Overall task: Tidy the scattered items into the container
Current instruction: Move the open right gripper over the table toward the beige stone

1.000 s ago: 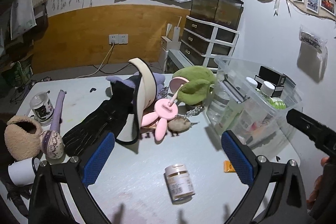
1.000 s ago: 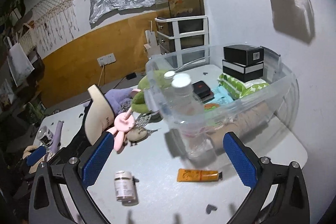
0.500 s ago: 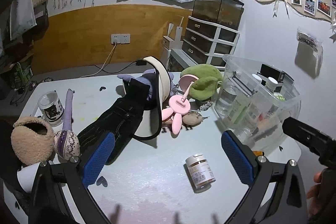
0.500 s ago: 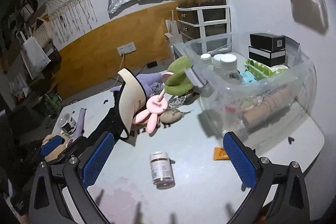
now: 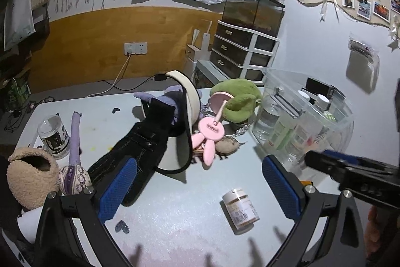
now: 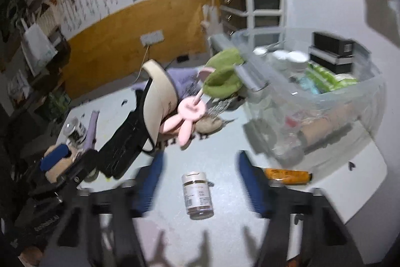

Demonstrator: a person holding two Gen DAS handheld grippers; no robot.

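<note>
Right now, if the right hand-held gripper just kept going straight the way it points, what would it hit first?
Probably the small white jar lying on the table: it sits between the open fingers of the right hand-held gripper. The picture is blurred, so depth is uncertain.

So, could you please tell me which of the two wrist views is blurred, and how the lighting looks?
Right wrist view: motion-smeared, blue pads and clear bin streaked. Left wrist view: sharp, the label on the lying bottle crisp; dim room, soft shadows on the table.
</note>
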